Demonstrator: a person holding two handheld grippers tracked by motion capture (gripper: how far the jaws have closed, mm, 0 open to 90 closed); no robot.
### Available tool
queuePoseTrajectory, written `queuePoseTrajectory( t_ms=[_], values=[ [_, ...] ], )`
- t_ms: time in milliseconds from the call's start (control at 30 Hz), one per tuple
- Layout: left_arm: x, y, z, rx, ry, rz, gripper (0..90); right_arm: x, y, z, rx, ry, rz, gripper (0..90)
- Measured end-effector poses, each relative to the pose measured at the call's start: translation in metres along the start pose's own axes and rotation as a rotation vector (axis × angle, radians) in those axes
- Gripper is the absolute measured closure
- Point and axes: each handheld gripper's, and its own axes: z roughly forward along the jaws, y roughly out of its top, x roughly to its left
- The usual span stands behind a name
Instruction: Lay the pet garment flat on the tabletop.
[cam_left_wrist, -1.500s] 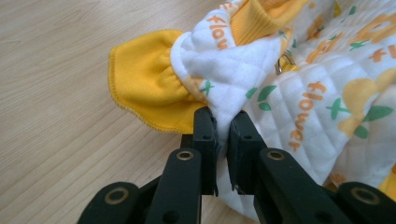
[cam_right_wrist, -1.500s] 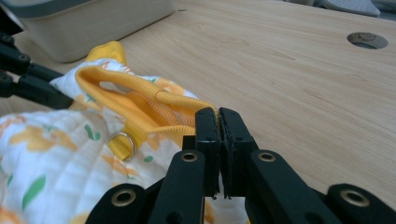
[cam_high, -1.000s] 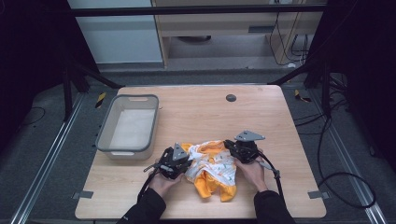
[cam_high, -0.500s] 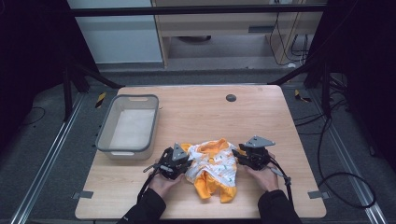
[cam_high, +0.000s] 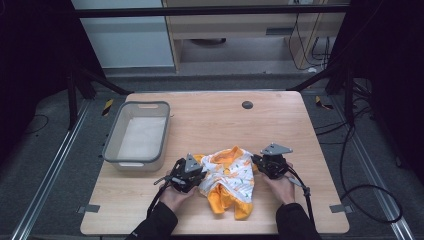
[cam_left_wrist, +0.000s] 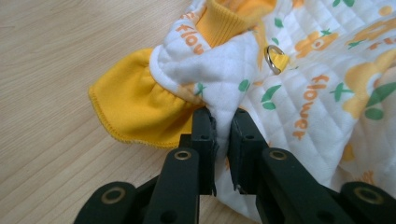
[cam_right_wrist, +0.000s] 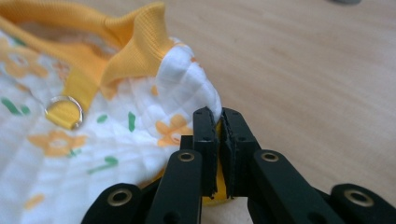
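A small quilted garment (cam_high: 229, 180), white with orange flowers and yellow trim, is lain near the front edge of the desk (cam_high: 210, 115), about midway along it, bunched rather than flat. A grey tub (cam_high: 137, 132) is stood toward the left edge, apart from the garment.

The garment is held at both sides. The left gripper (cam_high: 192, 172) is closed on a fold of white quilting just beside the yellow ruffle; in the left gripper view the jaws are seen nearly together with only the cloth's thickness between them. The right gripper (cam_high: 260, 162) is pinched on a white edge below the ribbed yellow collar, its jaws pressed almost flush, with very little cloth caught.

Trouble is most likely to be caused by that thin right-hand bite: if the garment is pulled apart or lifted, the edge could be slipped free and one side dropped. A hard pull could also be borne by the metal snap (cam_left_wrist: 275, 58) near the collar, and the opening strained. The lower hem may be dragged and folded under.
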Motion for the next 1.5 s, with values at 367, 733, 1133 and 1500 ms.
queuePoseTrajectory(
  t_ms=[367, 733, 1133, 1500],
  values=[
    [-0.004, 0.0, 0.004, 0.004, -0.015, -0.001, 80.0, -0.001, -0.004, 0.023, 0.037, -0.086, 0.012, 81.2],
    [0.007, 0.012, -0.031, -0.11, 0.03, -0.03, 60.5, -0.001, 0.011, -0.021, -0.111, -0.054, 0.037, 70.8],
    [0.03, 0.043, -0.03, -0.128, 0.122, -0.018, 57.5, 0.043, -0.004, -0.053, -0.05, 0.136, 0.003, 52.6],
    [0.047, 0.046, 0.02, -0.036, 0.122, -0.034, 51.7, 0.055, -0.023, -0.043, 0.049, 0.17, -0.024, 46.9]
  ],
)
